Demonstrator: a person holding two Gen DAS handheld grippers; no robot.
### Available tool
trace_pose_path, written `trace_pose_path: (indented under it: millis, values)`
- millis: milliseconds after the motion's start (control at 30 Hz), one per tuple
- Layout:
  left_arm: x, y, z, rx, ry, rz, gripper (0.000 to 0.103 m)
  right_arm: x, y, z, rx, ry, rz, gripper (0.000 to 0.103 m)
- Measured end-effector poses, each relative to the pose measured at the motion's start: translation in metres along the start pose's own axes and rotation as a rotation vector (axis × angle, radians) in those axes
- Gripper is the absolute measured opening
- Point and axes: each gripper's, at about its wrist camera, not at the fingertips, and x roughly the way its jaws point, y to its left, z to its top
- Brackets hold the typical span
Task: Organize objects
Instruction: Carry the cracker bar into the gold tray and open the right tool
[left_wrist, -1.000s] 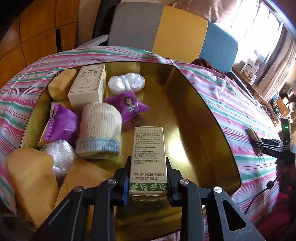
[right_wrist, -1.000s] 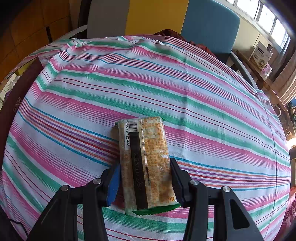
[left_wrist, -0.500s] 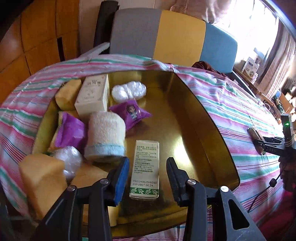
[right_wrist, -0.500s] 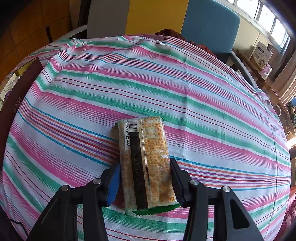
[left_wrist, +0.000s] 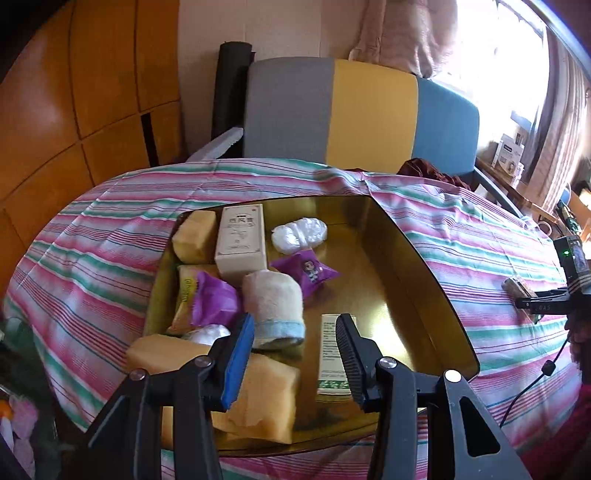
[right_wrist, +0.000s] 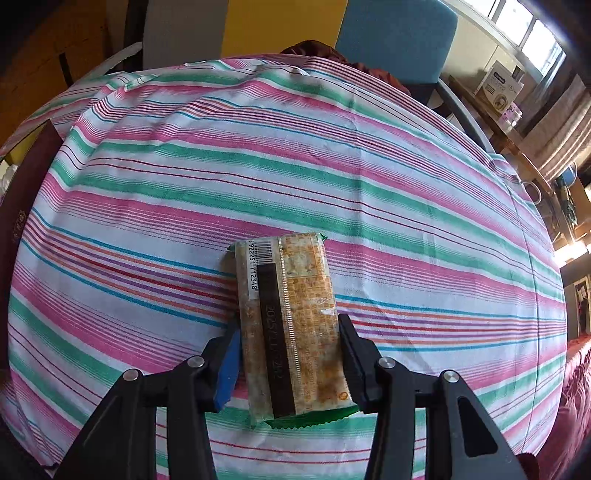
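While my right gripper (right_wrist: 288, 354) pinches the clear crinkly cracker packet (right_wrist: 291, 325), barcode reading 6922251712348, low centre on the striped tablecloth (right_wrist: 332, 147), my left gripper (left_wrist: 295, 354) has just been opening. Its jaws stand spread and empty above the white green-leafed carton (left_wrist: 330, 354) lying in the gold metal tray (left_wrist: 424, 295), whose right half is bare.

**Desk and what sits on it**

Desk (right_wrist: 369, 155) covered edge to edge by a striped cloth (left_wrist: 110, 258), pink, green and white. Gold tray (left_wrist: 417, 280) lies flat on the cloth toward the left side, dark outer wall, filled with small goods. Well to its right, a cracker packet (right_wrist: 291, 325) lies flat on the cloth, barcode side up.
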Motion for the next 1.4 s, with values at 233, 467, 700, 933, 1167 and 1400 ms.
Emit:
trace_pose_path:
  millis: [233, 467, 700, 933, 1167, 1400]
  values:
    - [-0.009, 0.018, -0.001, -0.042, -0.030, 0.015, 0.050, -0.067, 0.065, 0.014, -0.025, -0.109, 0.167, 0.048]
    - [-0.027, 0.044, 0.006, -0.098, -0.096, 0.049, 0.055, -0.118, 0.173, 0.022, -0.134, -0.167, 0.380, 0.049]
    - [-0.036, 0.079, 0.003, -0.162, -0.114, 0.107, 0.058, -0.098, 0.236, 0.017, -0.106, -0.070, 0.446, 0.049]
    - [-0.035, 0.094, -0.004, -0.199, -0.103, 0.109, 0.058, -0.077, 0.269, 0.019, -0.123, -0.033, 0.295, 0.049]
    - [-0.035, 0.097, -0.005, -0.199, -0.111, 0.139, 0.062, -0.053, 0.283, 0.018, -0.156, 0.009, 0.189, 0.049]
    - [-0.032, 0.099, -0.007, -0.208, -0.102, 0.162, 0.070, -0.042, 0.283, 0.016, -0.185, -0.007, 0.181, 0.050]
